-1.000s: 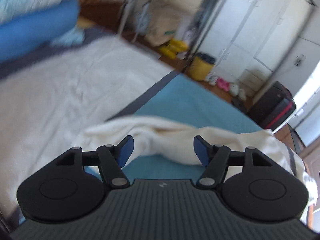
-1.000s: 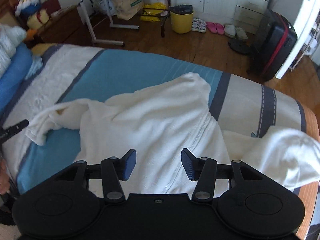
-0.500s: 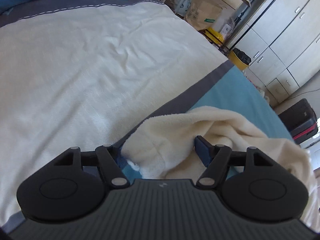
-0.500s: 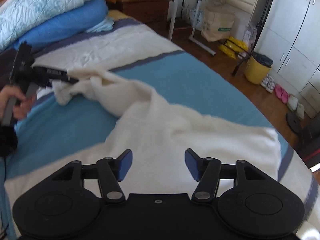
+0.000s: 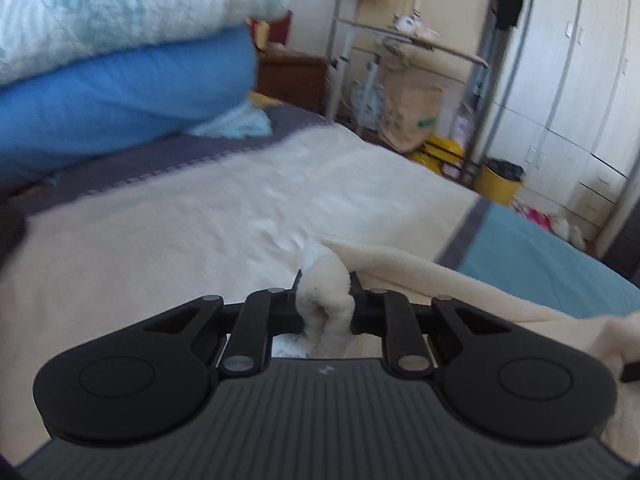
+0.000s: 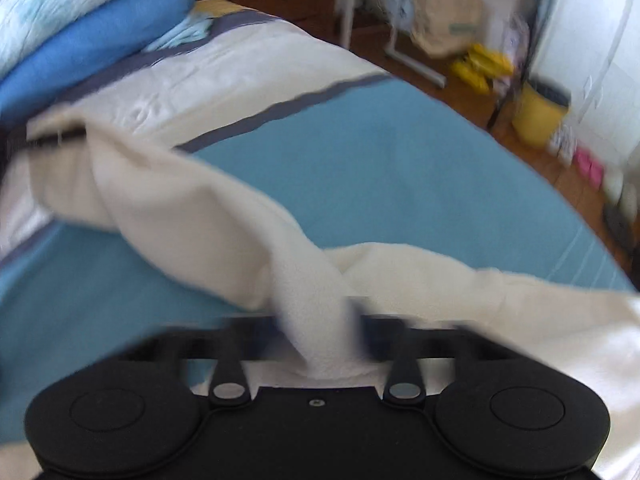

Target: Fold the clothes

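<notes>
A cream fleece garment (image 6: 200, 216) lies stretched across the blue and white bed cover (image 6: 400, 168). My left gripper (image 5: 325, 300) is shut on a bunched end of the garment (image 5: 326, 280), which trails off to the right over the bed (image 5: 160, 240). In the right wrist view, my right gripper (image 6: 320, 332) is shut on a fold of the same garment, and the cloth runs from it up to the far left, where the other gripper's tip holds it. Both views are blurred by motion.
Stacked blue and pale quilts (image 5: 100, 60) fill the head of the bed. Beyond the bed stand a metal rack (image 5: 360, 60), a paper bag (image 5: 412, 116), a yellow bin (image 5: 500, 180), white cupboards (image 5: 580, 80) and shoes on a wooden floor (image 6: 424, 92).
Both grippers have closed on the cream garment. The left one took the sleeve end and lifted it toward the pillows; the right one came down onto a fold.
</notes>
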The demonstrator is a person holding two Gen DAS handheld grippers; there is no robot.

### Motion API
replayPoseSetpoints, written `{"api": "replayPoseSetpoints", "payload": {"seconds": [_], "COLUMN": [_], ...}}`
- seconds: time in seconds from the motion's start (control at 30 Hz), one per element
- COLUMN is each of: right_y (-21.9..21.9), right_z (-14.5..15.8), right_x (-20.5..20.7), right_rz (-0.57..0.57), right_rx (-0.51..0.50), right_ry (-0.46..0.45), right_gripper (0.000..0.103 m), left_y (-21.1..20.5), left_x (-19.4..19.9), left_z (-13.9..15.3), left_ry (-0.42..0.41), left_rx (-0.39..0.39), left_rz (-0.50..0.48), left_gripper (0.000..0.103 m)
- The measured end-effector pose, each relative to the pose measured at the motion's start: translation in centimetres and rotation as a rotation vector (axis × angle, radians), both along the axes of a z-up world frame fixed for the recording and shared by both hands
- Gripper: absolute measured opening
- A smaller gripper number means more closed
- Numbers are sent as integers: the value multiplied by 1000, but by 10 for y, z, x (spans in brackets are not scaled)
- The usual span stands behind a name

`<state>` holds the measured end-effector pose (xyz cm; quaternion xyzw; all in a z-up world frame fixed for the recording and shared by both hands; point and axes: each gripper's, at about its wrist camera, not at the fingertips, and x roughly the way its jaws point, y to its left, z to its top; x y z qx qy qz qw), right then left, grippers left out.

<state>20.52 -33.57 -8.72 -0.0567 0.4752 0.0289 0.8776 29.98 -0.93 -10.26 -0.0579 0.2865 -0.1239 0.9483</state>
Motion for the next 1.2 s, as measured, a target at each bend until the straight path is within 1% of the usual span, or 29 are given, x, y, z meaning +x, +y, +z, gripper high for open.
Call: {"api": "replayPoseSetpoints", "payload": {"seconds": [0.03, 0.1, 0.13, 0.17, 0.2, 0.23, 0.27, 0.3, 0.37, 0.4, 0.43, 0.47, 0.5, 0.57, 0.6, 0.63, 0.67, 0.7, 0.73, 0.8, 0.83, 0.9, 0.93, 1.0, 1.07, 1.1, 1.17, 1.2], "right_y": [10, 29, 37, 45, 53, 61, 71, 80, 91, 89, 82, 69, 56, 22, 2, -19, -42, -63, -78, -107, -121, -150, -164, -190, -177, -162, -132, -117], "right_z": [4, 20, 27, 33, 39, 44, 46, 48, 58, 66, 75, 85, 94, 111, 118, 124, 123, 121, 110, 88, 77, 55, 44, 22, 3, 0, -4, -6], "right_x": [-9, -26, -32, -38, -44, -49, -56, -62, -74, -80, -83, -84, -86, -90, -93, -96, -99, -102, -107, -118, -123, -133, -138, -148, -158, -163, -170, -175], "right_rz": [28, 88, 106, 125, 144, 162, 178, 194, 233, 241, 224, 173, 122, -2, -73, -144, -212, -276, -307, -370, -402, -464, -495, -553, -549, -501, -366, -306], "right_rx": [-32, -31, 4, 70, 136, 193, 193, 188, 111, 81, 61, 46, 31, 6, -4, -14, -20, -21, 25, 116, 162, 253, 299, 392, 487, 490, 444, 404], "right_ry": [-38, -84, -78, -51, -23, 4, 27, 46, 23, -1, -27, -52, -77, -121, -140, -157, -149, -140, -117, -70, -47, 1, 24, 70, 76, 65, 88, 102], "right_gripper": [16, 16, 17, 19, 23, 30, 38, 40, 40, 41, 45, 50, 52, 58, 59, 62, 63, 63, 63, 64, 66, 67, 68, 68, 69, 69, 68, 68], "left_y": [8, 24, 33, 42, 48, 53, 57, 60, 63, 66, 68, 69, 70, 70, 70, 70, 71, 73, 77, 83, 85, 85, 83, 77, 68, 63, 54, 49], "left_x": [0, 1, -1, -2, -3, -3, -2, 1, 6, 7, 7, 6, 5, 3, 4, 5, 8, 11, 14, 15, 13, 7, 3, -5, -13, -17, -24, -26], "left_z": [4, 14, 20, 25, 30, 31, 32, 29, 22, 19, 17, 18, 19, 21, 19, 18, 15, 12, 10, 7, 8, 11, 14, 21, 27, 30, 33, 34], "left_ry": [-22, -49, -69, -96, -119, -124, -126, -104, -62, -50, -39, -44, -49, -65, -62, -55, -25, 6, 43, 76, 72, 34, 7, -49, -95, -117, -145, -144], "left_rx": [8, -15, -25, -25, -13, 1, 16, 45, 90, 94, 98, 103, 107, 119, 125, 129, 125, 119, 98, 57, 45, 16, -1, -16, 6, 19, 37, 36], "left_rz": [29, 74, 107, 148, 189, 221, 252, 282, 325, 343, 361, 371, 382, 401, 405, 410, 422, 433, 446, 458, 464, 446, 434, 407, 383, 375, 354, 333], "left_gripper": [16, 16, 16, 16, 16, 16, 16, 16, 16, 16, 17, 17, 17, 17, 18, 23, 27, 34, 35, 35, 35, 36, 42, 44, 44, 46, 48, 49]}}
